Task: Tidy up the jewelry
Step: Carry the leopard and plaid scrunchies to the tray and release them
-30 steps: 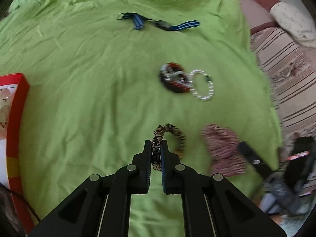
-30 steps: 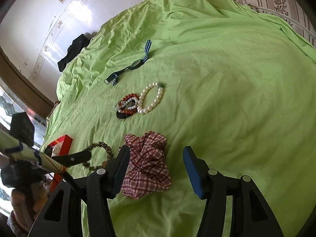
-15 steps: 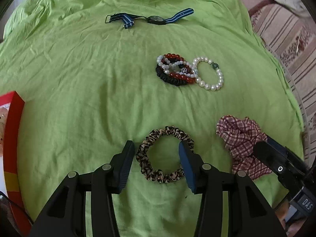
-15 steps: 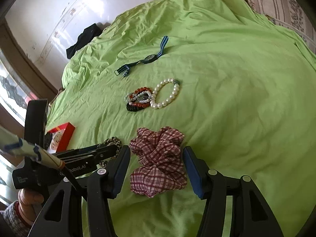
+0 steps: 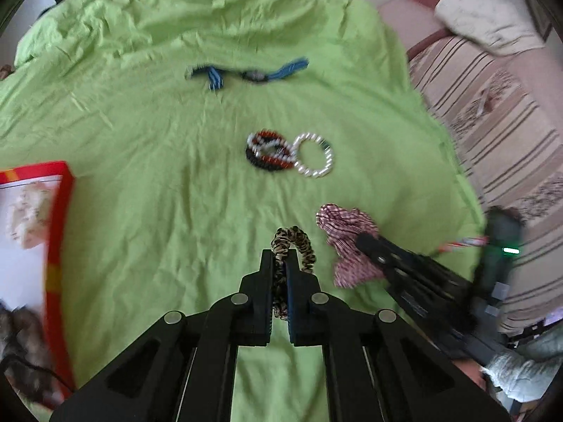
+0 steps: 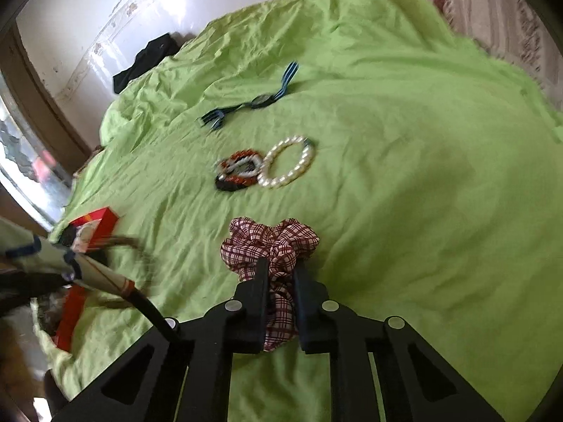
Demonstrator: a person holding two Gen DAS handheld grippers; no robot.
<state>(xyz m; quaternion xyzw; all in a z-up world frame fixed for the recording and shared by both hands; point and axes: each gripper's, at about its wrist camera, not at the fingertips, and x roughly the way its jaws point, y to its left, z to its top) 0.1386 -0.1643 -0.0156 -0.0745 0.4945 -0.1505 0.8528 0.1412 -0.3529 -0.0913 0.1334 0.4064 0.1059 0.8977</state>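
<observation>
My left gripper (image 5: 279,263) is shut on a leopard-print scrunchie (image 5: 293,242), which loops out past the fingertips above the green bedspread (image 5: 147,161). My right gripper (image 6: 280,270) is shut on a red plaid scrunchie (image 6: 271,242); the plaid scrunchie also shows in the left wrist view (image 5: 346,235) with the right gripper's finger on it. Farther out lie a pile of red, white and black bead bracelets (image 5: 269,153) (image 6: 237,172), a pearl bracelet (image 5: 315,158) (image 6: 286,167) touching the pile, and a blue striped strap watch (image 5: 251,72) (image 6: 251,100).
A red box (image 5: 52,232) (image 6: 91,225) lies at the bedspread's left edge. A striped sofa with a white cushion (image 5: 492,81) stands to the right of the bed. Dark cloth (image 6: 146,59) lies by the white wall at the far end.
Half a second ago both grippers were open around their scrunchies. Now each has shut on its scrunchie, and the leopard scrunchie is pinched up off the bedspread.
</observation>
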